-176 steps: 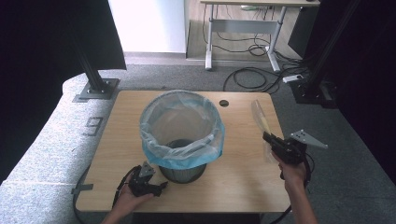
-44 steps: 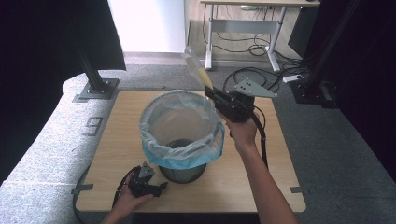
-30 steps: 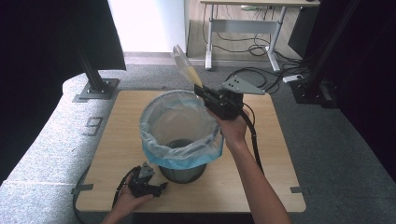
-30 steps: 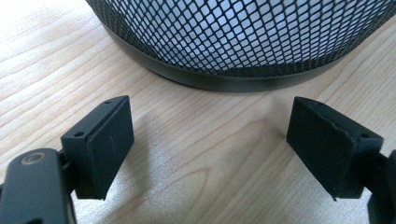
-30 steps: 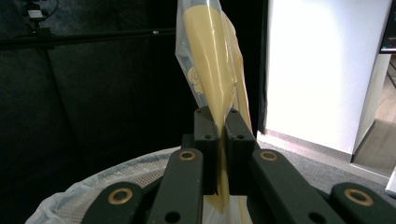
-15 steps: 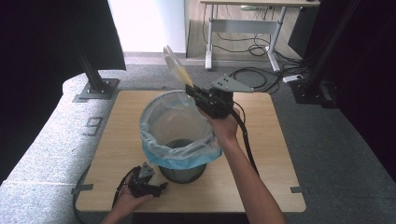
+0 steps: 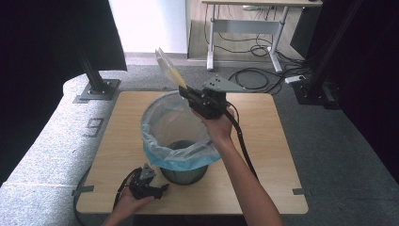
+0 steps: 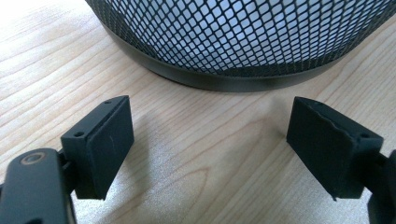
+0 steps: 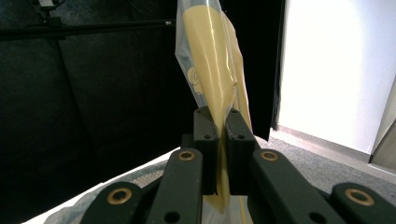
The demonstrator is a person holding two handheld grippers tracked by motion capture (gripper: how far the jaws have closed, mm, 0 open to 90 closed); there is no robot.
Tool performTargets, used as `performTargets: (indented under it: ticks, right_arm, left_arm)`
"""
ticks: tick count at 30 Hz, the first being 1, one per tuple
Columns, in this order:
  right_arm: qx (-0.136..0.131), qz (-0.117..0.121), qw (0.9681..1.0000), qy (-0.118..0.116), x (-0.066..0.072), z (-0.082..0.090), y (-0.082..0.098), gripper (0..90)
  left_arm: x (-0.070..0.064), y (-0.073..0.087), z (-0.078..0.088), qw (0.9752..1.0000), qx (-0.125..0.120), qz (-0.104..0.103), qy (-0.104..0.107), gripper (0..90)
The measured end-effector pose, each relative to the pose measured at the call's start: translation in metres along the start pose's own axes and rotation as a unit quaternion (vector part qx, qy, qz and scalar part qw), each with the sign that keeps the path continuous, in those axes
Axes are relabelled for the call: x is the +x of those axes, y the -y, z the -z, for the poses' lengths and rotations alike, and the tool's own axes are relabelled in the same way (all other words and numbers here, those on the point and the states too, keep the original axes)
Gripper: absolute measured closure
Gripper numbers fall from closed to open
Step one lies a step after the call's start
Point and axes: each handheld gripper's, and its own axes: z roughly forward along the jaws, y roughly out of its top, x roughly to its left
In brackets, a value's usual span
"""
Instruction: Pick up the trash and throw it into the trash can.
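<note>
My right gripper (image 7: 187, 92) pinches a clear packet of yellow wafer (image 9: 212, 79), its long axis rising beyond my fingers. The lined mesh bin (image 7: 176, 136) gapes just below them. My left gripper (image 8: 210, 154) rests spread and empty beside the bin's base.

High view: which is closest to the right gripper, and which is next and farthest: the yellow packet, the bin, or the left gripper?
1. Yellow packet: clamped in the right gripper, sticking up toward the far side.
2. Bin: its bag-lined rim sits just beneath the gripper, mid-table.
3. Left gripper: resting at the near edge by the bin's base.
</note>
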Motion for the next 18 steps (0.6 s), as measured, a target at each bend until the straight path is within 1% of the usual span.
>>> performTargets:
  ticks: [2,3,5,6,7,8,10,11,18]
  right_arm:
    - [0.002,0.002,1.0000,-0.002,0.001,-0.002,0.000,83.0]
    - [0.005,0.003,1.0000,-0.002,0.001,-0.003,0.001,78.2]
    - [0.007,0.001,1.0000,-0.004,0.001,-0.005,0.002,58.0]
    - [0.010,0.002,0.9999,0.002,0.002,-0.005,0.002,48.2]
    - [0.013,0.009,0.9998,0.015,0.003,-0.005,0.002,39.3]
    - [0.020,0.018,0.9991,0.033,0.005,-0.005,0.002,33.6]
    - [0.032,0.022,0.9982,0.046,0.005,-0.003,0.002,31.2]
    - [0.034,0.023,0.9980,0.048,0.005,-0.001,0.003,31.2]
    - [0.035,0.027,0.9975,0.056,-0.001,0.017,0.006,31.2]
  left_arm:
    - [0.000,0.000,0.000,1.0000,0.000,0.000,0.000,14.7]
    - [0.000,0.000,0.000,1.0000,0.000,0.000,0.000,14.7]
    - [0.000,0.000,0.000,1.0000,0.000,0.000,0.000,14.7]
    - [0.000,0.000,0.000,1.0000,0.000,0.000,0.000,14.7]
    - [0.000,0.000,0.000,1.0000,0.000,0.000,0.000,14.7]
    - [0.000,0.000,0.000,1.0000,0.000,0.000,0.000,14.7]
    - [0.000,0.000,0.000,1.0000,0.000,0.000,0.000,14.7]
    - [0.000,0.000,0.000,1.0000,0.000,0.000,0.000,14.7]
    - [0.000,0.000,0.000,1.0000,0.000,0.000,0.000,14.7]
